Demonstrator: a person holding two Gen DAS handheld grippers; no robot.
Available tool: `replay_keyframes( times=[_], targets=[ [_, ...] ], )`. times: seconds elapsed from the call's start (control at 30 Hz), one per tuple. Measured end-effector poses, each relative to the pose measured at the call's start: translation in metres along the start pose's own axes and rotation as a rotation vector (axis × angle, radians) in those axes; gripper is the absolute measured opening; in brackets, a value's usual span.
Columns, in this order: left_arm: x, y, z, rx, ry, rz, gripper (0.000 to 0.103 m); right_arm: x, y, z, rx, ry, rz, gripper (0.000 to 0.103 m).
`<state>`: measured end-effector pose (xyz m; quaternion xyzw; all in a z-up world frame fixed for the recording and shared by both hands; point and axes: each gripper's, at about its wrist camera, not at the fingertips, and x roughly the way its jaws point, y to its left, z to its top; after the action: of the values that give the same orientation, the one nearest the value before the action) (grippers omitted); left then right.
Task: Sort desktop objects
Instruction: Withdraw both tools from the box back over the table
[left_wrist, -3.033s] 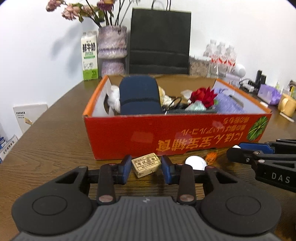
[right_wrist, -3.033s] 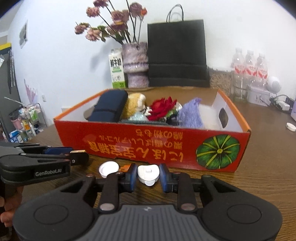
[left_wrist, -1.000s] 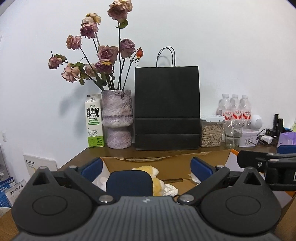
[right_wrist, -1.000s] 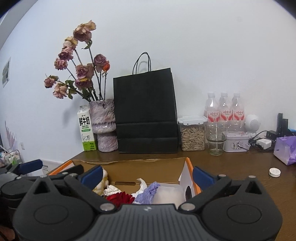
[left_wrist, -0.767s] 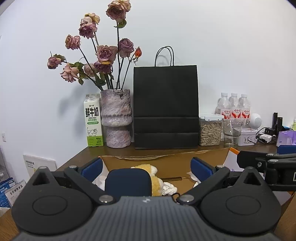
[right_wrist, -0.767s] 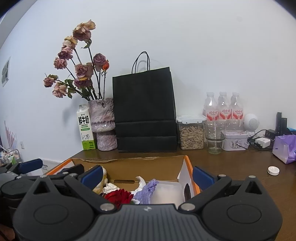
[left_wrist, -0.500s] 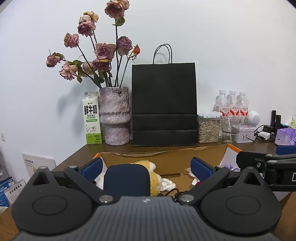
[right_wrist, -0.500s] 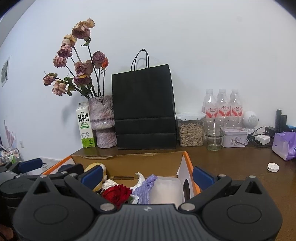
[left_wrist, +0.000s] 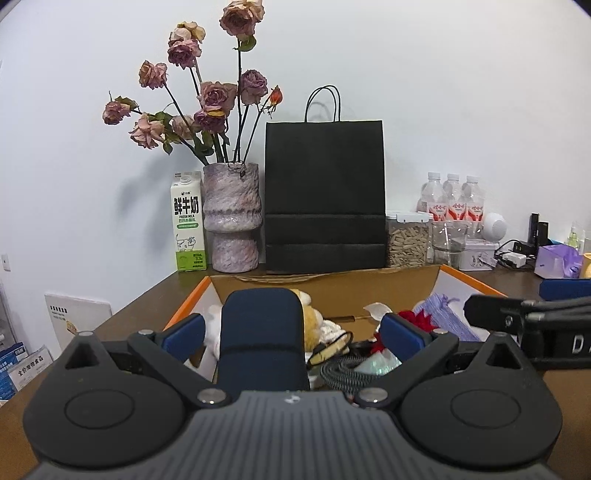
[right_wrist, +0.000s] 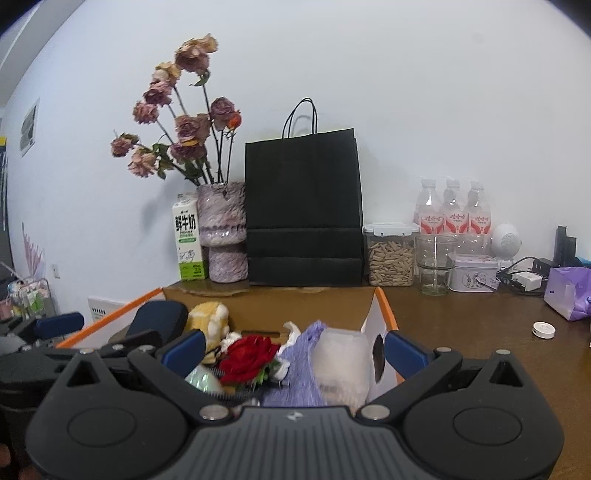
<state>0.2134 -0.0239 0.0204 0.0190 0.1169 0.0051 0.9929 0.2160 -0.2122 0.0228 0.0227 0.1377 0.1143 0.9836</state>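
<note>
Both claws wide over the box

While hovering above the cardboard box (left_wrist: 399, 284) on the bench (right_wrist: 461, 325): left claw (left_wrist: 293, 334) spread wide, empty; right claw (right_wrist: 295, 349) likewise (nothing gripped). Inside the box: navy pouch (left_wrist: 262, 325), red flower (right_wrist: 251, 356), purple cloth (right_wrist: 299, 373).

The cardboard box (right_wrist: 380, 306) is crowded; open desk (right_wrist: 461, 321) lies to its right.

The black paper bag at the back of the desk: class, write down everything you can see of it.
The black paper bag stands upright against the white wall, behind the orange-edged cardboard box. It looks like matt paper, with two thin black cord handles arching above its top edge and two horizontal fold creases low on its front. The mottled purple vase stands close on its left, a clear jar of seeds on its right.
</note>
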Motion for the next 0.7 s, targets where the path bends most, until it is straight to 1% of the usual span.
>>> replay_keyframes(
  times=[0.23,0.37,0.5,0.7],
  targets=[
    [-0.015,0.0,-0.006,0.019,0.032,-0.04,0.103,-0.025,0.008,-0.017,-0.018,0.021,-0.009,0.103],
    [-0.023,0.001,-0.01,0.03,0.064,-0.059,0.103,-0.034,0.01,-0.023,-0.026,0.054,-0.006,0.103],
    [-0.026,0.003,-0.014,0.054,0.128,-0.079,0.103,-0.037,0.013,-0.028,-0.045,0.113,0.0,0.103],
    [-0.026,0.007,-0.025,0.089,0.23,-0.099,0.103,-0.031,0.01,-0.037,-0.047,0.231,-0.011,0.103]
  ],
)
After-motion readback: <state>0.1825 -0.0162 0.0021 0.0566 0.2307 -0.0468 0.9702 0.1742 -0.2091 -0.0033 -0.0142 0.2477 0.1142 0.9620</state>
